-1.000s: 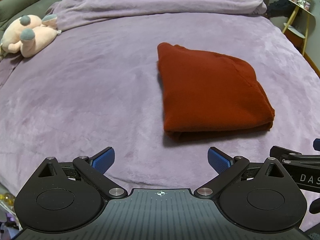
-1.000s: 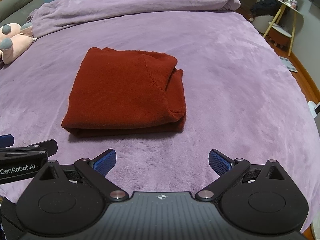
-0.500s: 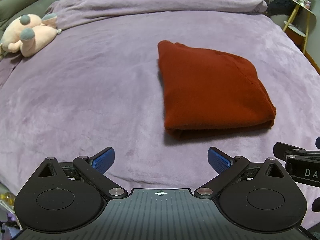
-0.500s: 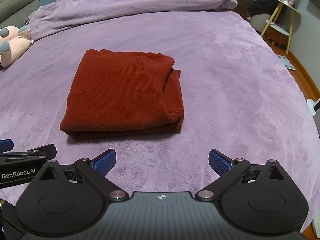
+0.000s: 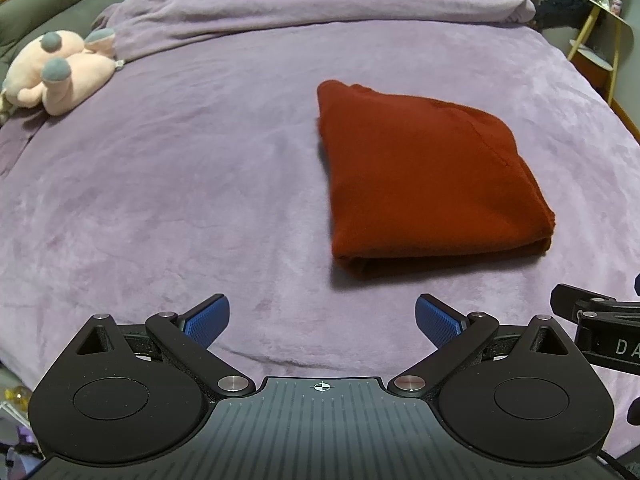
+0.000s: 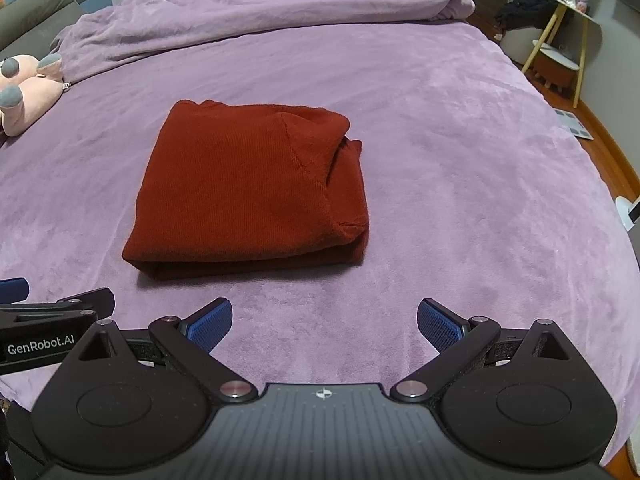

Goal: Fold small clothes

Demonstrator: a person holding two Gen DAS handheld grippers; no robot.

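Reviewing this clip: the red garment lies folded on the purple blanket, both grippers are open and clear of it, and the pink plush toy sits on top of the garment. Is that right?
Not quite. The pink plush toy is not on the red garment; it lies apart, at the far left of the purple blanket, as the left wrist view shows. The rest stands: the garment is folded, and the left gripper and right gripper are open and clear of it.
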